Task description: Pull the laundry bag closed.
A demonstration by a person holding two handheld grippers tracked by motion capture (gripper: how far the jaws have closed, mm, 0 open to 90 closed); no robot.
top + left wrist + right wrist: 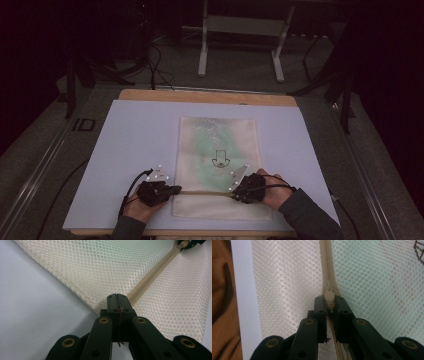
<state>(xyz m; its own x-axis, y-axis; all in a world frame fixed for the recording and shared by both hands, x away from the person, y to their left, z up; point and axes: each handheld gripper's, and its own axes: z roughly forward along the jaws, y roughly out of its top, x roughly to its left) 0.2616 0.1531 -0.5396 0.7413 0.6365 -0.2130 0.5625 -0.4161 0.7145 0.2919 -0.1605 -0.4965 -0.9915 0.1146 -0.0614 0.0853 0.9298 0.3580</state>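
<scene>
A cream mesh bag (217, 150) with a green item and a dark printed mark inside lies flat on the white board (130, 145). Its beige zipper (205, 191) runs crosswise near the bag's near end. My left gripper (176, 190) is shut on the bag's left edge where the zipper (155, 272) ends, its tips (116, 297) pressed together on the fabric. At the right, my right gripper (235, 191) is shut on the pale zipper pull (329, 295), which sits pinched at the right gripper's (329, 301) tips on the zipper track (325, 265).
The white board rests on a wooden table (205, 96) whose edge shows as a brown strip (222, 302) in the right gripper view. A white metal frame (240, 30) stands on the dark floor behind. Bare board lies left and right of the bag.
</scene>
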